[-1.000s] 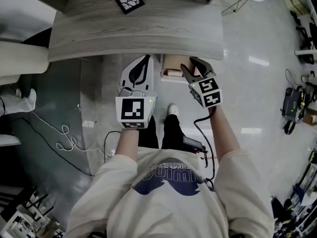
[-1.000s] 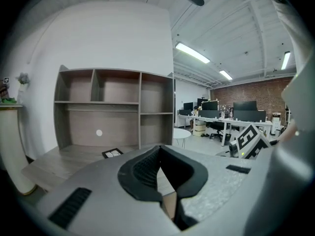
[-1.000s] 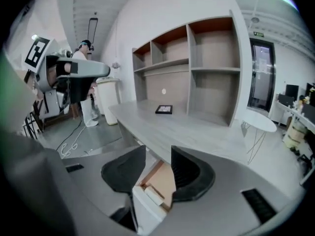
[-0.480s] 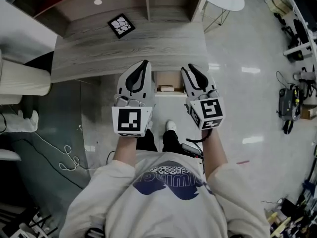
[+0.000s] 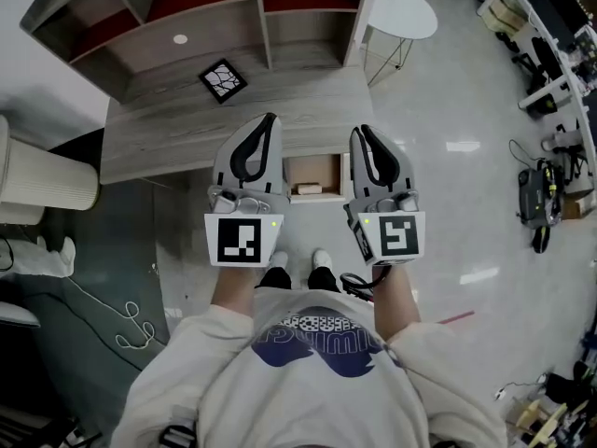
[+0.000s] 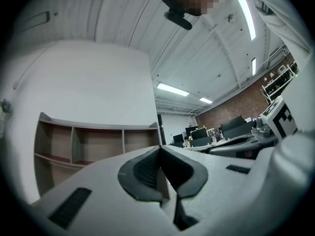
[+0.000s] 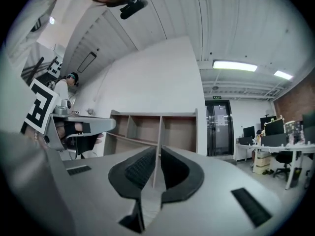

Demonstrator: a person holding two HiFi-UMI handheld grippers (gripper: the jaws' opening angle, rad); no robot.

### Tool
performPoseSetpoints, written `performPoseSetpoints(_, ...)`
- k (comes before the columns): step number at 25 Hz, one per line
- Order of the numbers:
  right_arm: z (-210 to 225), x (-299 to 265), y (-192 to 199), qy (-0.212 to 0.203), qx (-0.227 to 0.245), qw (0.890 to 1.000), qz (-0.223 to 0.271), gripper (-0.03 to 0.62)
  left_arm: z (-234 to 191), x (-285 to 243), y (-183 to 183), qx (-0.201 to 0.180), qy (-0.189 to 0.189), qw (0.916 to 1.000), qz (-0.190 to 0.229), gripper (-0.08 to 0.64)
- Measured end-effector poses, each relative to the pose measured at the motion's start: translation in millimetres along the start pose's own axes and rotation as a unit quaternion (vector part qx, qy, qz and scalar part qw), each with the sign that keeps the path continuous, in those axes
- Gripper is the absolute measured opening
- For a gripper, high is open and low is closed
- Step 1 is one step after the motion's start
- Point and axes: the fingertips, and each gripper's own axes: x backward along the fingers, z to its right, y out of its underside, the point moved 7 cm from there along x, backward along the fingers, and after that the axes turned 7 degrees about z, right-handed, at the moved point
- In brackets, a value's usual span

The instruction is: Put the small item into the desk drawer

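The small item (image 5: 306, 189) lies in the open drawer (image 5: 322, 168) below the worktop's (image 5: 168, 143) front edge, so what seems left is shutting it. The left hand-held gripper (image 5: 270, 119) is pressed together and empty. The right hand-held gripper (image 5: 358, 133) has just been closing on nothing. One should drop, meet the drawer front squarely and push straight in.
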Motion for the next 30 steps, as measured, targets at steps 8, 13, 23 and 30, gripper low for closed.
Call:
performPoseSetpoints(8,4.5,9.9,-30.2,0.025,0.042,0.997,0.062,0.015,-5.8,5.1,-27.3,-0.022,-0.002,0.9978,0.062,0.008)
performPoseSetpoints(13,2.5,12.8,-37.2,0.03,0.045,0.996,0.074,0.012,-10.9,8.5,-37.2,-0.047,0.001,0.9954,0.083,0.008)
performPoseSetpoints(23,1.8,14.1,-37.5,0.042,0.047,0.995,0.073,-0.002,-11.3,10.7,-34.4,-0.052,-0.001,0.9956,0.077,0.008)
performPoseSetpoints(30,2.8,12.5,-35.3,0.05,0.05,0.995,0.067,-0.003,-13.0,10.3,-33.2,-0.049,-0.006,0.996,0.075,0.008)
